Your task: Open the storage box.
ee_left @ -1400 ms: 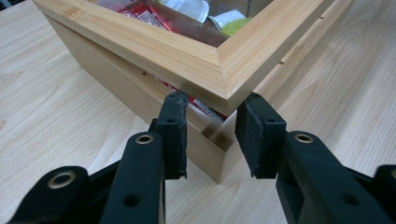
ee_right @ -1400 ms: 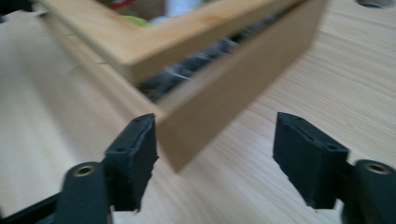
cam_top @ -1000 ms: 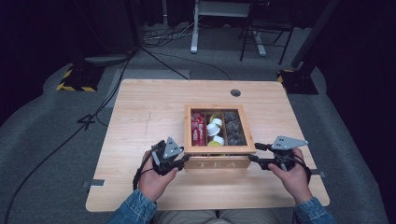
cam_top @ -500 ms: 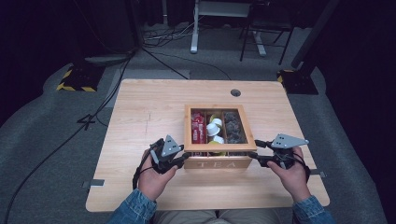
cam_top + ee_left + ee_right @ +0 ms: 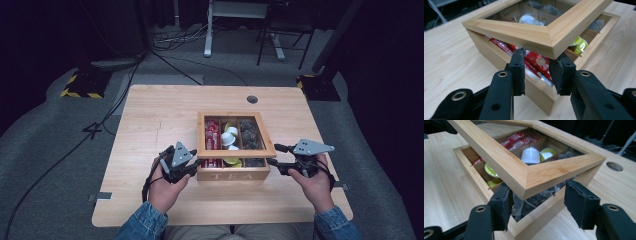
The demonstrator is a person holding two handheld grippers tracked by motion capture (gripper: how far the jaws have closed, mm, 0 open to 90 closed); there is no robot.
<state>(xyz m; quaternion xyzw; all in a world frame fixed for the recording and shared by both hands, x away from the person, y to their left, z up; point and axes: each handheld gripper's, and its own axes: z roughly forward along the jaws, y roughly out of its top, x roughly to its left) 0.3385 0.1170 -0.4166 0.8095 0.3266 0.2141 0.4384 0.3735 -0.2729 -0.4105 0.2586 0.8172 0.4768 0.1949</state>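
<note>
1. Tea box [image 5: 233, 172] sits near the front-centre of the wooden table [image 5: 150, 120], front wall marked "TEA" facing the person.
2. Its lid [image 5: 235, 151], a wooden frame w/ a clear pane, is raised at the front edge and tilted; rear edge lies over the back of the box.
3. Left gripper [image 5: 192, 166] is at the box's front-left corner, held by the left hand [image 5: 165, 185].
4. In the left gripper view the left gripper [image 5: 537, 68] has its jaws under the lid's [image 5: 534, 35] corner, either side of it; the figures say clenched as tight as it gets here, but a gap shows between the pads, w/ the box corner in it. Can't tell if the pads press on the wood.
5. Right gripper [image 5: 277, 159] is at the front-right corner, held by the right hand [image 5: 312, 182].
6. In the right gripper view the right gripper [image 5: 537, 206] straddles the lid's [image 5: 529, 173] corner w/ clear space either side: released, not pressing. Jaws have just been opening, lid corner between them.
7. Contents: red sachets [image 5: 211, 135] in the left compartment, white and yellow-green capsules [image 5: 229, 137] in the middle, dark bagged items [image 5: 250, 136] on the right.
8. Table has a round cable hole [image 5: 252, 99] at the far side.
9. Denim sleeves [image 5: 142, 225] come in from the bottom edge.
</note>
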